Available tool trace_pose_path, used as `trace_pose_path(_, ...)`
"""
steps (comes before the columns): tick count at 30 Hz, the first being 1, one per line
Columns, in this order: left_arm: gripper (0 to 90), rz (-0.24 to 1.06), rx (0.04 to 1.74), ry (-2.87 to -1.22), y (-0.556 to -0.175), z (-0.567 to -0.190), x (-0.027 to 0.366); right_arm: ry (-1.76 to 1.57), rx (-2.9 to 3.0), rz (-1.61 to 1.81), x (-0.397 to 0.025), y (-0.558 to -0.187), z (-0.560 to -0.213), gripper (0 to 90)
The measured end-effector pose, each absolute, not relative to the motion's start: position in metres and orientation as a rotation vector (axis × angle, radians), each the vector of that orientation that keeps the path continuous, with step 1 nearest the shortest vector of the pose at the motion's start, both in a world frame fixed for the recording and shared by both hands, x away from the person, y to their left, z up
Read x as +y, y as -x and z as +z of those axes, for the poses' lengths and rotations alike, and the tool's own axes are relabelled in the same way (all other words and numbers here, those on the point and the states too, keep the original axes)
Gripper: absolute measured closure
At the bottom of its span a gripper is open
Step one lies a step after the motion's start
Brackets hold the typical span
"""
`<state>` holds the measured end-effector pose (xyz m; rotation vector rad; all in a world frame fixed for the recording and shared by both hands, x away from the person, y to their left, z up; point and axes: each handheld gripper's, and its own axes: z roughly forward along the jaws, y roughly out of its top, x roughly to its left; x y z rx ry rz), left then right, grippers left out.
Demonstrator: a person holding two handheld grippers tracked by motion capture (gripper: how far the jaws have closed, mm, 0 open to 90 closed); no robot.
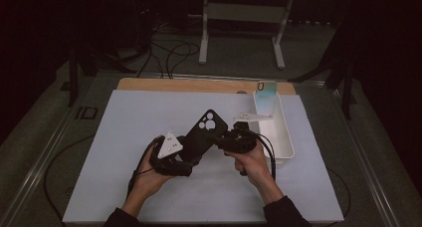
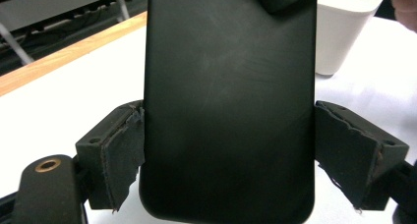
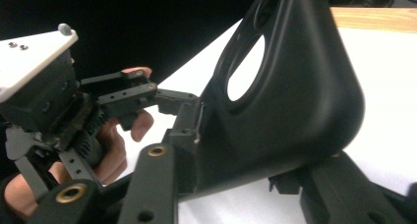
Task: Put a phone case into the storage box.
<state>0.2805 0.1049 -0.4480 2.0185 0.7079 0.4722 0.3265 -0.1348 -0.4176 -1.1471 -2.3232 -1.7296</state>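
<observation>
Two hand-held grippers on one black phone case [image 1: 203, 135], held up above the white worktop [image 1: 124, 152]. My left hand-held gripper [image 1: 186, 155] pinches its lower end by the long edges; right hand-held gripper [image 1: 224, 140] clamps the camera-cutout end. White bin [image 1: 283, 137] sits nr the right one.

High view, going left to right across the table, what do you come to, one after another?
Left gripper → black phone case → right gripper → white bin.
</observation>
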Motion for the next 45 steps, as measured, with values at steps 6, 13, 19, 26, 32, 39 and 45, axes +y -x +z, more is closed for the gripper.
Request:
trace_pose_path(6,16.4,0.468,0.707,-2.027,-0.281,-0.449,0.104,1.143,-2.288,-1.732,-0.131,-0.327,-0.418,72.2)
trace_pose_path(13,42.2,0.468,0.719,-2.043,-0.282,-0.451,0.103,1.084,-2.286,-1.769,-0.126,-0.323,-0.417,84.4)
trace_pose_path(19,17.2,0.429,0.747,-1.996,-0.285,-0.449,0.111,1.088,-2.36,-1.751,-0.124,-0.32,-0.417,85.7)
trace_pose_path(26,14.9,0.408,0.745,-1.976,-0.287,-0.444,0.119,1.101,-2.374,-1.784,-0.131,-0.322,-0.413,85.7)
trace_pose_path(32,11.0,0.344,0.744,-1.982,-0.289,-0.443,0.123,1.081,-2.382,-1.816,-0.138,-0.32,-0.406,85.7)
trace_pose_path(39,8.4,0.276,0.726,-1.999,-0.291,-0.445,0.122,0.934,-2.433,-1.829,-0.139,-0.315,-0.398,85.5)
trace_pose_path(45,6.0,0.246,0.704,-2.017,-0.291,-0.446,0.119,0.827,-2.452,-1.851,-0.136,-0.31,-0.394,85.5)
